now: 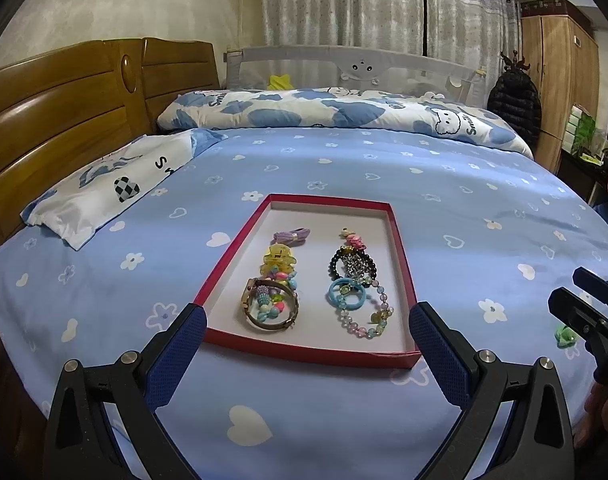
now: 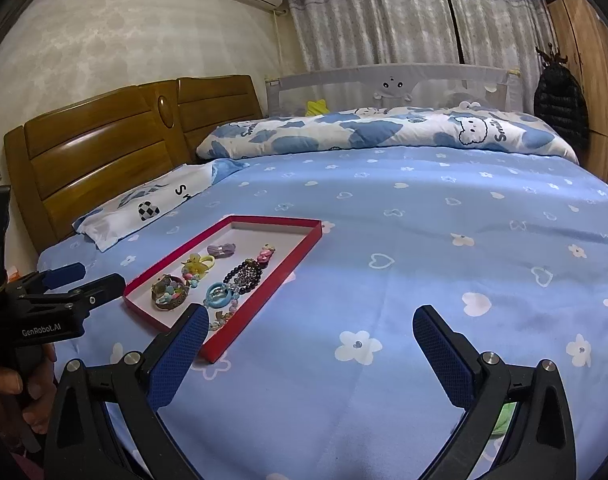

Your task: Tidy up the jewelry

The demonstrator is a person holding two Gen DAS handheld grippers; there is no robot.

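A shallow red box (image 1: pixel 220 272) (image 2: pixel 264 300) with a white floor lies on the blue bed sheet. In it lie two rows of jewelry: a gold watch (image 1: pixel 270 308), a yellow clip (image 1: pixel 279 258), a purple cord (image 1: pixel 292 236), a black bead bracelet (image 1: pixel 353 266), a blue ring (image 1: pixel 345 298) and a pastel bead bracelet (image 1: pixel 369 320). My left gripper (image 1: pixel 307 320) is open and empty, just in front of the box. My right gripper (image 2: pixel 309 326) is open and empty, right of the box over bare sheet. A small green piece (image 1: pixel 563 334) lies on the sheet by the right gripper (image 1: pixel 575 292).
A pillow (image 1: pixel 116 188) lies at the left by the wooden headboard (image 1: pixel 64 120). A rolled quilt (image 1: pixel 343 112) lies across the far side. A wardrobe (image 1: pixel 559 80) and a dark jacket (image 1: pixel 513 104) stand at the right.
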